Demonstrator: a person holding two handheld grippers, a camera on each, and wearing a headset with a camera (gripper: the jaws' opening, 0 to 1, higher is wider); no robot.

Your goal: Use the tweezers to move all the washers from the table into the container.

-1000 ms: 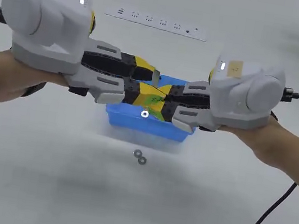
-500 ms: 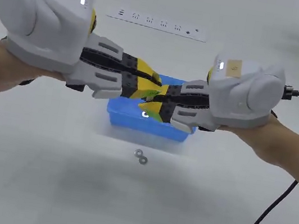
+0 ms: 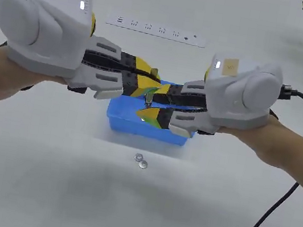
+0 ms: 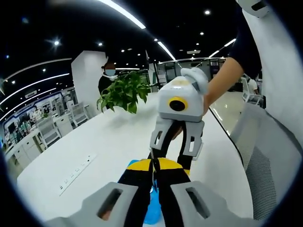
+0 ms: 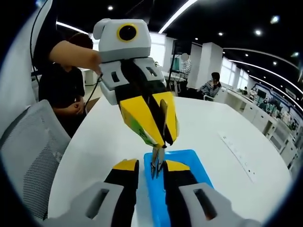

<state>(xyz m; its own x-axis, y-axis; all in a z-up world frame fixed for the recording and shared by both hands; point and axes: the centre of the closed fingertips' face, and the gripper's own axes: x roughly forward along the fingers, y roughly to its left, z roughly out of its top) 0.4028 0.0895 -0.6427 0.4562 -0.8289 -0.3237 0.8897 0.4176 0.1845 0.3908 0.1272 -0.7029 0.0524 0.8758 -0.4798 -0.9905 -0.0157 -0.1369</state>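
Bright diffuse light; faint shadows on table; fisheye edges warped.

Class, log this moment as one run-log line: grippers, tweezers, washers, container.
left gripper: shut on tweezers | right gripper: open, jaws either side of tweezers | over blue container | two washers on table

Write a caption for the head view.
Left gripper, holding tweezers, meets right gripper above the blue container; two washers lie nearby.
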